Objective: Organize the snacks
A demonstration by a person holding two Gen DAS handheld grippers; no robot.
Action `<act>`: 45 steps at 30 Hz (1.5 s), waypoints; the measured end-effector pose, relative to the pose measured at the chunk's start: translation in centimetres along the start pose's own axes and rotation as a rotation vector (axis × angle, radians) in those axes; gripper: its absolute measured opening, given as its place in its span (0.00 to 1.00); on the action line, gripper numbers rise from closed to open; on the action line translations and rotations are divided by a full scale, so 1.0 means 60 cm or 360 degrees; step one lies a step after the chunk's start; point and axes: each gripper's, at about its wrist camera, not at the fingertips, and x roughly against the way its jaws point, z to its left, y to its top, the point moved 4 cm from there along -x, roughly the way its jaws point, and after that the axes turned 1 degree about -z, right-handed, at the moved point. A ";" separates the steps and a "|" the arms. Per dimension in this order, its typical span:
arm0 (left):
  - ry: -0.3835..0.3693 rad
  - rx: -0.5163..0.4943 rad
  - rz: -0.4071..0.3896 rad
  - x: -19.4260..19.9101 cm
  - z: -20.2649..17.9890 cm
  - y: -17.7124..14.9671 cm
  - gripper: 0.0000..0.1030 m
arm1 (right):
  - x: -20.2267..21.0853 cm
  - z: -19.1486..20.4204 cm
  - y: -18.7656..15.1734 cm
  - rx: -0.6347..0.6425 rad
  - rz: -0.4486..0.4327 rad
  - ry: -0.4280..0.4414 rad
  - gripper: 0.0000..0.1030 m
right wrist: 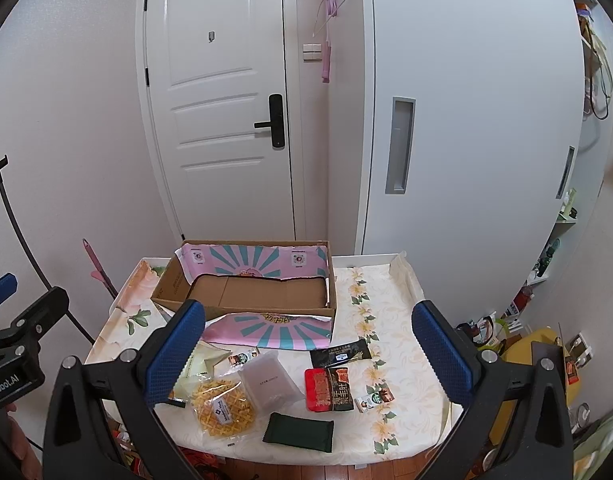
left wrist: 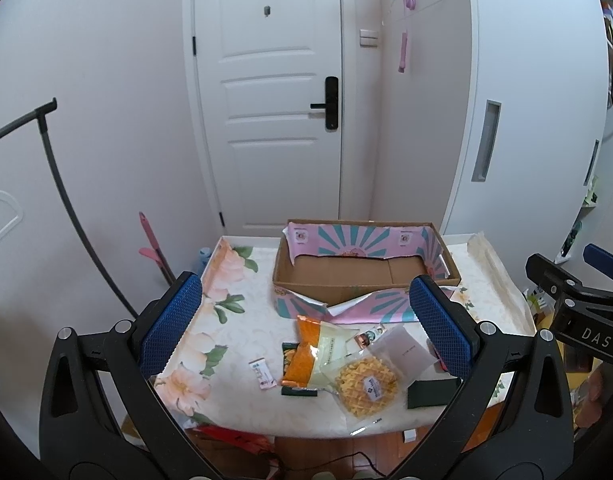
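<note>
An empty cardboard box (left wrist: 346, 270) (right wrist: 250, 288) with pink and teal lining stands at the back of a floral-covered table (left wrist: 234, 336) (right wrist: 390, 344). In front of it lie snacks: a yellow waffle pack (left wrist: 366, 388) (right wrist: 222, 406), an orange packet (left wrist: 302, 354), a clear pouch (left wrist: 402, 354) (right wrist: 270, 380), a dark green packet (left wrist: 430, 392) (right wrist: 298, 432), a red packet (right wrist: 326, 388), a black bar (right wrist: 340, 354) and a small sachet (left wrist: 262, 374). My left gripper (left wrist: 304, 328) hangs open above the snacks. My right gripper (right wrist: 308, 356) is open too, holding nothing.
A white door (left wrist: 274, 100) and a white wardrobe (right wrist: 458, 120) stand behind the table. A curved black rack pole (left wrist: 62, 200) is at the left. Clutter and a yellow object (right wrist: 542, 356) lie on the floor at the right. Red items (left wrist: 234, 438) sit under the table's front edge.
</note>
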 end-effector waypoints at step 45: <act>-0.0082 0.0447 0.0930 -0.307 0.190 -0.274 0.78 | -0.237 0.158 -0.158 -0.0090 0.0668 0.0354 1.00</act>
